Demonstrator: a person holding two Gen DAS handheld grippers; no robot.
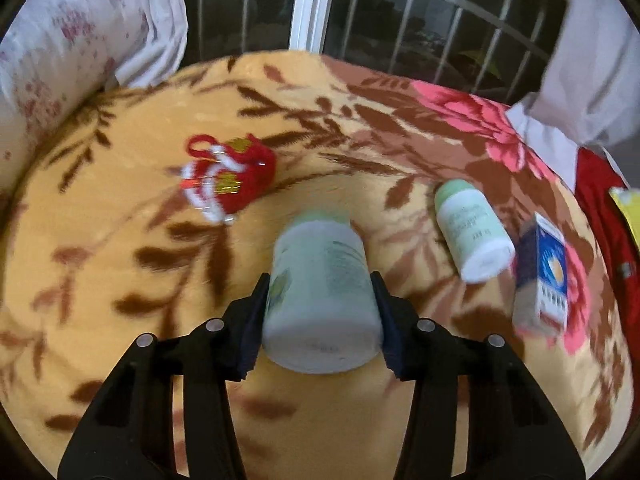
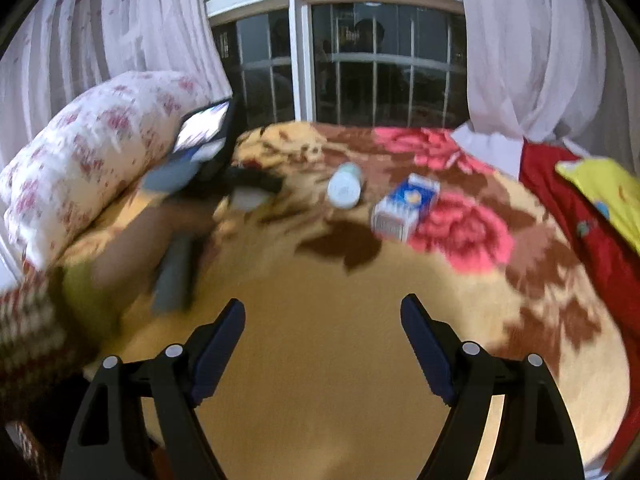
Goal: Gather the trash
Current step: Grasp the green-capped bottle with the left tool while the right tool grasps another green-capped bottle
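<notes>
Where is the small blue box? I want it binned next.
The blue box lies on the blanket at the left wrist view's right, beside the loose white bottle.

Indoor artificial light, warm and moderately bright; the window [image 2: 340, 64] is dark and reflects the room faintly. Both views show strong fisheye bending with black corners. Motion blur is marked: in the left wrist view the pale bottle [image 1: 322, 292] and small box [image 1: 542, 276] are smeared; in the right wrist view the left claw [image 2: 240, 184] is badly blurred. Soft shadows lie on the blanket [image 2: 328, 340].
</notes>
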